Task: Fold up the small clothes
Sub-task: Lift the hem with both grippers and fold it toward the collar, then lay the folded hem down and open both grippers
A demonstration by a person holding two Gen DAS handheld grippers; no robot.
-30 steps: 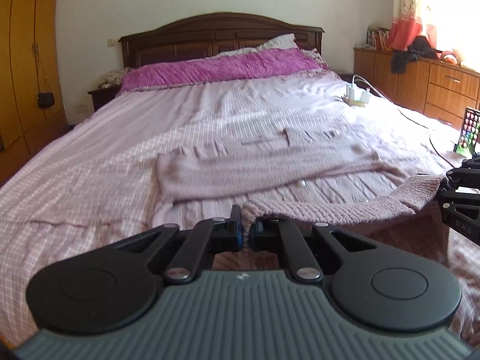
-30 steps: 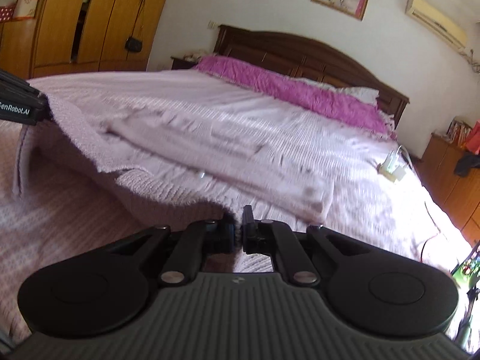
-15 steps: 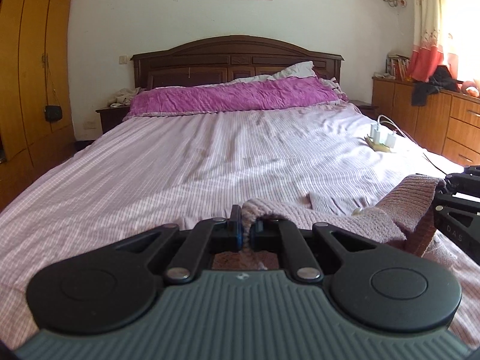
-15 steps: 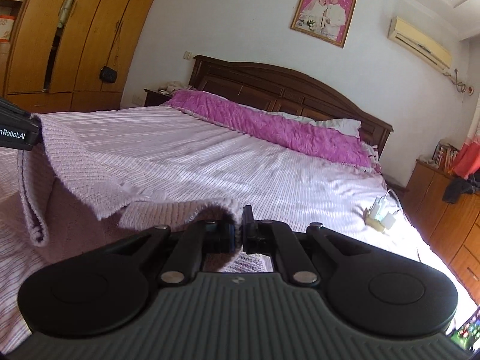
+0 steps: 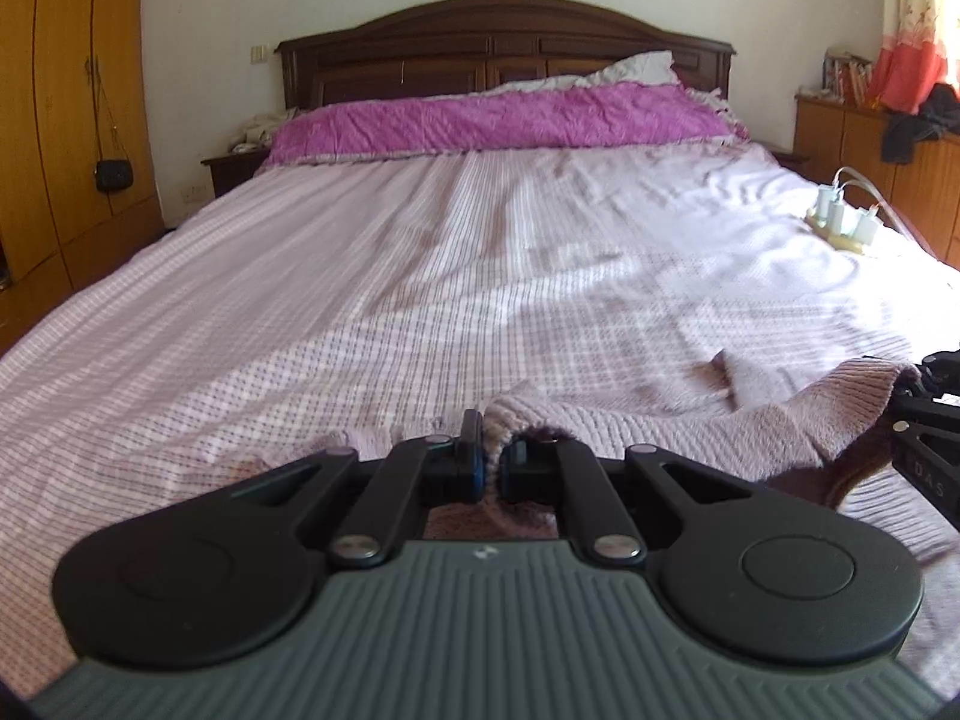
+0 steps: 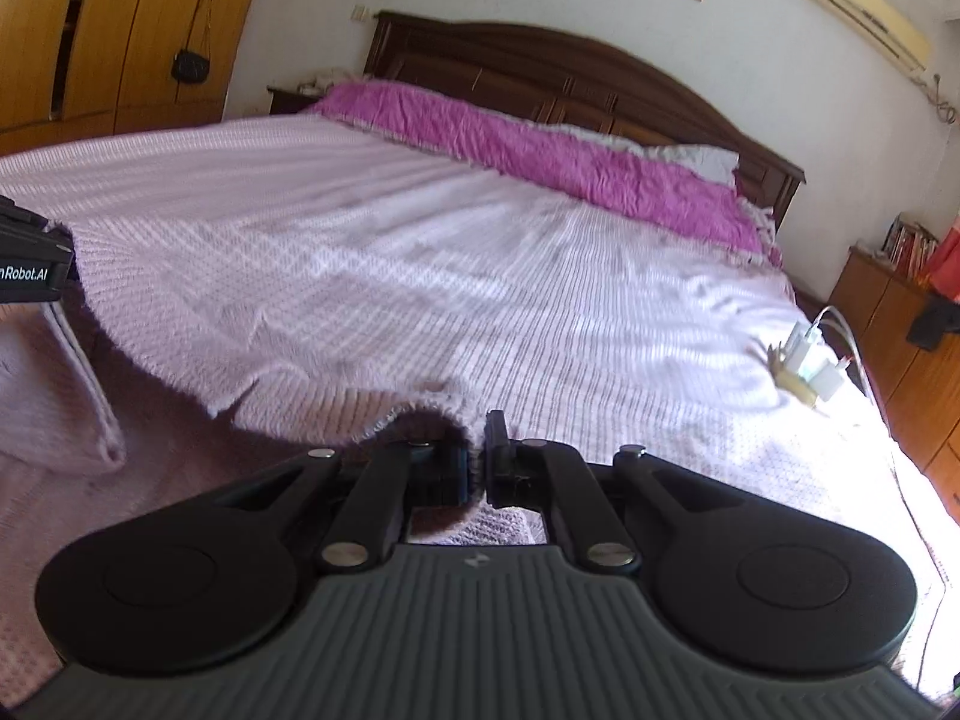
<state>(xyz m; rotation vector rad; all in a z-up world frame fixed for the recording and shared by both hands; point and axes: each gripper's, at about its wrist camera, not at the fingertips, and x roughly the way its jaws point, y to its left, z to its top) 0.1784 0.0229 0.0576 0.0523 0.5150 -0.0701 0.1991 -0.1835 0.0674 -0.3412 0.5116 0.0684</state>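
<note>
Sweater (image 5: 660, 426) hangs stretched between both grippers above near bed (image 5: 420, 276). Left gripper (image 5: 492, 465) pinches one edge; right gripper (image 6: 477, 468) pinches the other.

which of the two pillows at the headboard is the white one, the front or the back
The back pillow, propped against the headboard, is white. The long front pillow lying across the bed is magenta.
</note>
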